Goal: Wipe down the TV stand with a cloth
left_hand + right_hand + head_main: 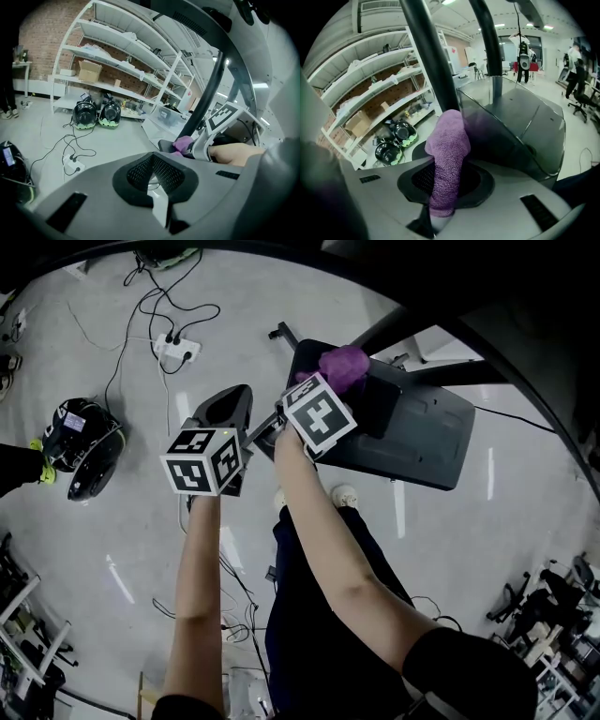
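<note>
Right gripper view, nubby purple cloth [447, 150] in jaws, glossy stand [525, 126]

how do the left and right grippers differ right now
The right gripper grips the purple cloth; the left gripper holds nothing. The right gripper is at the black TV stand; the left gripper hangs beside the stand, over the floor. Both have their fingers closed.

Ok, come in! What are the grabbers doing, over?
Right gripper shut on purple cloth, at TV stand base. Left gripper shut, empty, over floor. Stand's post beside cloth.
</note>
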Motion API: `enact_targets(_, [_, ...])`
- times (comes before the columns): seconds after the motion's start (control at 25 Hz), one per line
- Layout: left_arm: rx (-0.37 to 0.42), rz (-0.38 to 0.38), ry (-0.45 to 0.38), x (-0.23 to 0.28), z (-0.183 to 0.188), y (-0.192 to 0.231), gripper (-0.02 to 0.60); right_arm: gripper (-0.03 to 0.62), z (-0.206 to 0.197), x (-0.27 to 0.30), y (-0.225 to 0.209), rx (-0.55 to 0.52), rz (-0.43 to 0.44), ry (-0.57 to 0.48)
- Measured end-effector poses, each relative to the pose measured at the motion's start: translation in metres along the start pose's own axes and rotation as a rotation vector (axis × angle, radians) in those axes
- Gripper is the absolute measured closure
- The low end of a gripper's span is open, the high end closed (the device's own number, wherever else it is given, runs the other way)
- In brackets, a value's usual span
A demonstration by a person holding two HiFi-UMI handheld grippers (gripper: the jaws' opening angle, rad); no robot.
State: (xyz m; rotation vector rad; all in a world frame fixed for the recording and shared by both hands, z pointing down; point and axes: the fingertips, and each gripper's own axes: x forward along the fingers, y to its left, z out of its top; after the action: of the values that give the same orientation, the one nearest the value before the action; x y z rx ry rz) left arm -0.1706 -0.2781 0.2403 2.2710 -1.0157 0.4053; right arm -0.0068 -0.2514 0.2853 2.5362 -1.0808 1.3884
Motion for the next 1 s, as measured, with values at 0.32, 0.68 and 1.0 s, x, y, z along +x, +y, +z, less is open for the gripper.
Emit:
enact_targets(0.32, [-0.016, 0.009, -0.008, -0.011, 0.000, 0.005, 0.575, 0.505, -0.008, -0.010, 0.023, -0.120, 0.131, 0.056])
enact_targets(0.68, [-0.062, 0.061, -0.037, -0.041, -0.015, 0.000, 0.575, 0.505, -0.043, -0.068, 0.055, -0.377, 0.402, 0.126])
enact_targets(1.0, [-0.098, 0.110, -0.019, -0.064, -0.045, 0.001, 0.575, 0.505, -0.089, -0.078, 0.039, -0.470, 0.442, 0.220])
